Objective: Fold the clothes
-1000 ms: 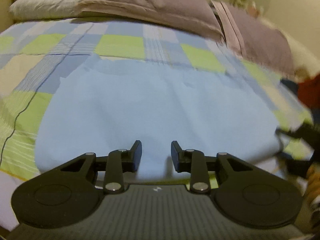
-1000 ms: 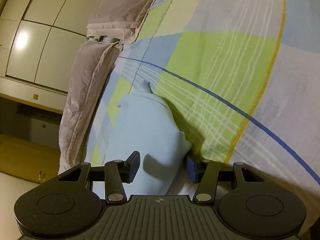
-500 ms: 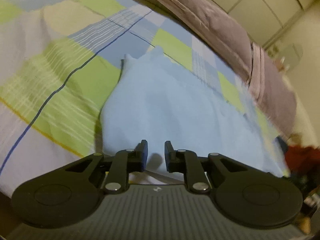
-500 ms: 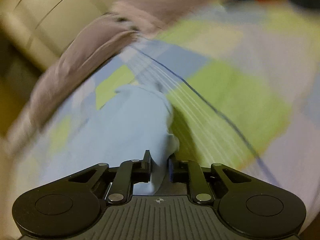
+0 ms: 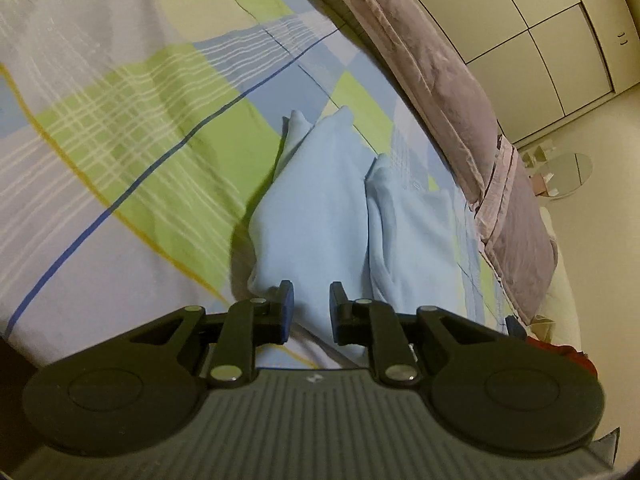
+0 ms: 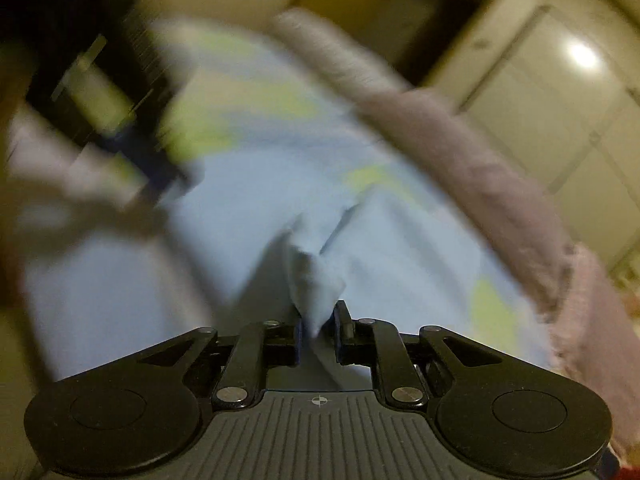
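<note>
A light blue garment (image 5: 320,216) lies on the checked bedspread (image 5: 132,128), doubled into long folds with a crease down its middle. My left gripper (image 5: 311,304) is at the garment's near edge with its jaws narrow and the cloth pinched between the pads. In the blurred right wrist view, my right gripper (image 6: 318,320) holds a raised, bunched corner of the garment (image 6: 316,280) over the spread-out cloth. Its jaws are opening slightly with the cloth still between them. The left gripper (image 6: 160,168) shows there as a dark blur at the upper left.
Mauve pillows (image 5: 436,80) line the far side of the bed, with cream wardrobe doors (image 5: 532,16) behind them. A round white table (image 5: 568,172) stands beyond the bed. Something red (image 5: 560,352) lies at the right edge.
Both grippers closed on the garment's edge. The right one swung fast across the bed carrying its corner over the cloth. The left one rolled and shifted, and the flat garment now lies folded.
</note>
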`<state>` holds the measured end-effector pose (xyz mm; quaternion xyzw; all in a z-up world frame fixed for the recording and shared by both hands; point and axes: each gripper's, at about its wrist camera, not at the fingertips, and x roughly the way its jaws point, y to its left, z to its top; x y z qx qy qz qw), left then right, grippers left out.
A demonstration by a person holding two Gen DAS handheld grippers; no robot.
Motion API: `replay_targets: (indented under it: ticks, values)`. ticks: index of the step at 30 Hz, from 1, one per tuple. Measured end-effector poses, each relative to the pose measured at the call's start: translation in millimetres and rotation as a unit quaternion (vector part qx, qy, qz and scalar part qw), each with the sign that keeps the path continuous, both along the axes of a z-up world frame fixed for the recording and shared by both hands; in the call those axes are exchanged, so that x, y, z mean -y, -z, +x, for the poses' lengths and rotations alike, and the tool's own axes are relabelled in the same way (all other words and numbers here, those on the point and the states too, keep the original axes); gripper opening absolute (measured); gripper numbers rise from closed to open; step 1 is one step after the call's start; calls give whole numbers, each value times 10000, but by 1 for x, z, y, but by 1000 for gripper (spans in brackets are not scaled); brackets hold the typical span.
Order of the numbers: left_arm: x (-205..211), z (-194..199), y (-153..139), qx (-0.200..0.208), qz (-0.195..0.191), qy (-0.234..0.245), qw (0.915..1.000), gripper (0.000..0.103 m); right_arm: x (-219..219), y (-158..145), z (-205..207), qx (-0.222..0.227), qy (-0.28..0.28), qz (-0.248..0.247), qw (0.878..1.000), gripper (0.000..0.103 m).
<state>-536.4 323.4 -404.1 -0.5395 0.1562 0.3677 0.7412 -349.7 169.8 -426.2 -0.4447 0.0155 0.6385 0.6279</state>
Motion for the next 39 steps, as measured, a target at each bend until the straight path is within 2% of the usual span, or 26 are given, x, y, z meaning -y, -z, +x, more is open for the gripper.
replay_targets:
  ticks: [2,5,7,10,12,13,14,15,17,19,20,21,22,24,25,26,28,31,33,35,37,39]
  values:
    - [1,1,-3,16,33,19,10000,15,2,8,-7,252,-159,-25,9996,25]
    - [2,4,-10,225,36,67,9997,23,5,-9,8,-345,-128,-97,9993,33]
    - [0,10,-13,422,9,107,9991,32,14,-28,23,-870,-85,8,9962,60]
    - [-7,24,-10,639,-144,216,9976,35,30,-55,47,-1636,178,200,9862,60]
    - [-9,36,-5,668,-306,326,9968,35,32,-66,77,-2255,861,201,9702,59]
    - [-11,43,-2,664,-397,378,9963,35,30,-69,96,-2623,1321,173,9557,54]
    - [-12,49,1,650,-474,428,9958,35,28,-68,118,-3057,1846,120,9340,47]
    - [-12,55,4,655,-568,462,9952,35,26,-65,139,-3465,2346,60,9082,34]
    - [-12,66,12,690,-744,522,9935,36,20,-51,174,-4158,3152,-160,8530,33]
    - [-12,76,18,731,-873,599,9917,37,15,-36,196,-4698,3564,-388,8067,33]
    - [-13,81,20,726,-924,639,9910,38,12,-29,204,-4914,3703,-471,7869,33]
    - [-13,86,23,676,-947,663,9910,38,7,-24,206,-5045,3768,-527,7750,33]
    - [-14,91,25,624,-970,687,9909,37,4,-20,204,-5120,3772,-532,7699,33]
    - [-15,97,29,705,-960,702,9904,29,-3,-22,198,-5116,3677,-535,7747,33]
    - [-15,99,28,763,-841,742,9908,9,-10,-21,194,-5131,3608,-580,7767,33]
    - [-14,99,23,749,-629,779,9922,8,-13,-21,190,-5085,3591,-629,7800,33]
    - [-12,88,2,696,49,752,9947,6,-21,-25,180,-4865,3544,-660,7959,33]
    - [-10,65,-28,568,958,657,9916,6,-26,-28,167,-4984,3301,-585,7995,33]
    - [-11,40,-35,418,1223,438,9907,6,-35,-32,151,-4934,3055,-552,8125,33]
    - [-17,21,-23,221,1111,228,9933,6,-44,-30,133,-4844,2816,-668,8256,33]
    - [-26,14,5,187,636,316,9973,7,-53,-28,114,-4690,2607,-756,8404,33]
    - [-27,10,24,278,347,195,9988,7,-56,-29,98,-4201,2569,-645,8680,33]
